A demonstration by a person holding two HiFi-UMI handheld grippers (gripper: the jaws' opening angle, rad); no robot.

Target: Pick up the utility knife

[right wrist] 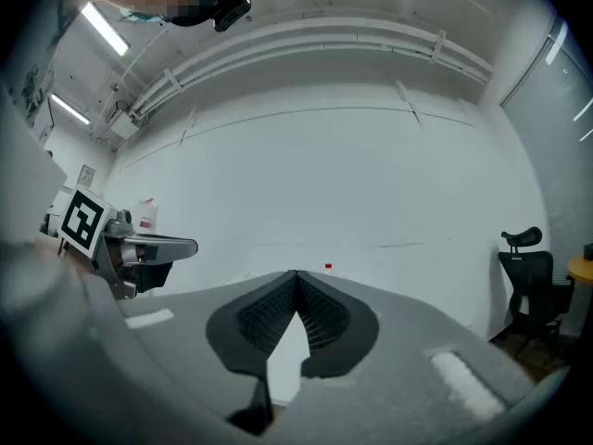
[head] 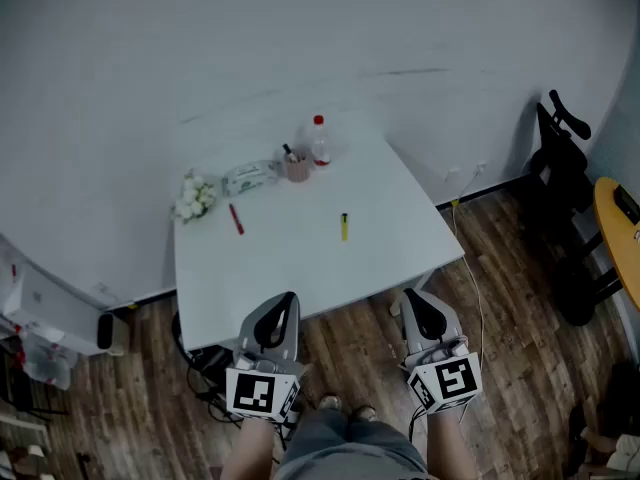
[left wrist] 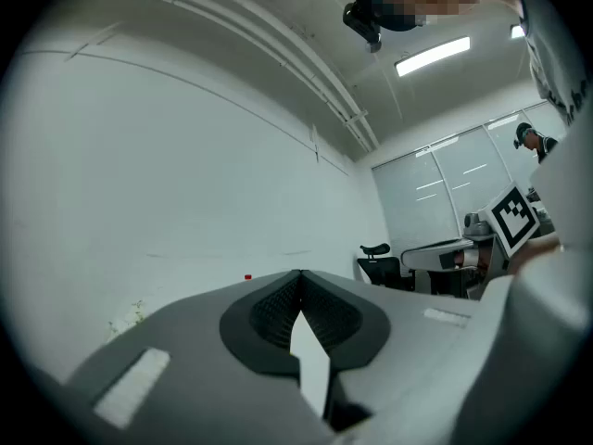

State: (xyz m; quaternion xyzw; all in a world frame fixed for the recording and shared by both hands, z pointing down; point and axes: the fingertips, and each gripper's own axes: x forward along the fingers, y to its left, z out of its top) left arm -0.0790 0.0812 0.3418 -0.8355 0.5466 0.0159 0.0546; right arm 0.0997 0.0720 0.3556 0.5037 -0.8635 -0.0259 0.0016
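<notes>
Two hand-held grippers were in view, one in each of the person's hands, both hanging at the near edge of the white surface [head: 400,238]. The left hand-held gripper [head: 289,297] had its jaws pressed together with nothing between them, and the right hand-held gripper [head: 411,294] was likewise pressed together and empty.

On the surface lay one utility knife [head: 344,226], well apart from both hand-held grippers and roughly at the middle of the surface. It looked slim and short, with a yellow body and a dark end pointing away from the person, and it lay flat, alone, touching nothing else.

The other things numbered one each: a red pen [head: 236,218] to the knife's left, a bunch of white flowers [head: 194,196] at the left edge, a pale packet [head: 247,177], a pink cup [head: 297,167] holding dark items, and a red-capped bottle [head: 320,143] just beside the cup.
</notes>
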